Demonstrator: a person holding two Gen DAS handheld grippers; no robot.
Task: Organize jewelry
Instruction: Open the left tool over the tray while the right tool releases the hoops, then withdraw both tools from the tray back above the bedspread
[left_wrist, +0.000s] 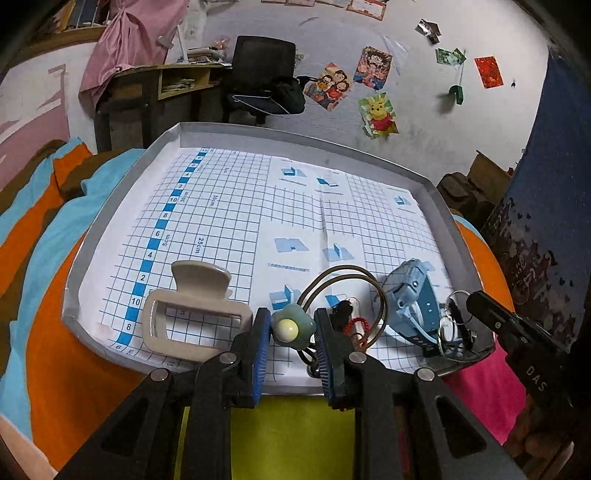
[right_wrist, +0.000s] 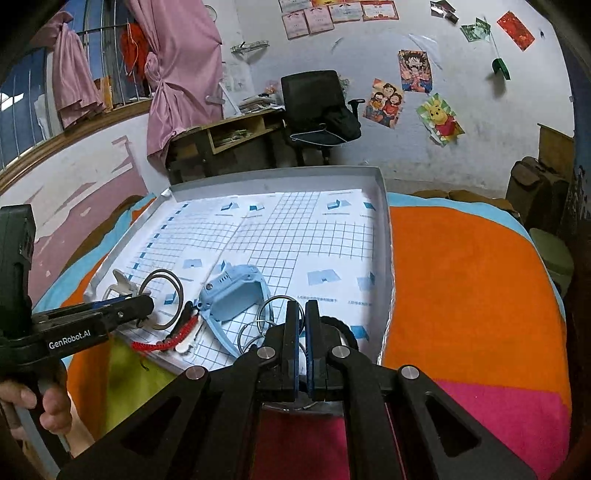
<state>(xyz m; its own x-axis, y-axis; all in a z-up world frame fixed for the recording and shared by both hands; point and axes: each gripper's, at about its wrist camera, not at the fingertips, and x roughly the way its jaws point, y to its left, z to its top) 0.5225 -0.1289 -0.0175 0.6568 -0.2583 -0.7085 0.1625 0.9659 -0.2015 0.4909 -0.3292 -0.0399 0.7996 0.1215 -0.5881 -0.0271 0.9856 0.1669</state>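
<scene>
A shallow grey tray (left_wrist: 122, 192) lined with blue grid paper holds the jewelry at its near edge. My left gripper (left_wrist: 291, 326) is closed around a green flower-shaped charm (left_wrist: 291, 326) with a pale yellow centre, on a brown hair tie (left_wrist: 343, 280). A beige hair claw clip (left_wrist: 192, 314) lies to its left. A light blue watch (left_wrist: 413, 295) lies to its right, then silver key rings (left_wrist: 452, 332). A red and black cord (left_wrist: 354, 325) lies between. My right gripper (right_wrist: 302, 314) is nearly shut, its tips at the silver key rings (right_wrist: 258, 325); the watch (right_wrist: 229, 291) lies to its left.
The tray (right_wrist: 384, 229) rests on an orange, blue, pink and yellow blanket (right_wrist: 461, 277). The far half of the tray shows only grid paper. A desk, a black office chair (right_wrist: 317, 107) and a wall with posters stand behind.
</scene>
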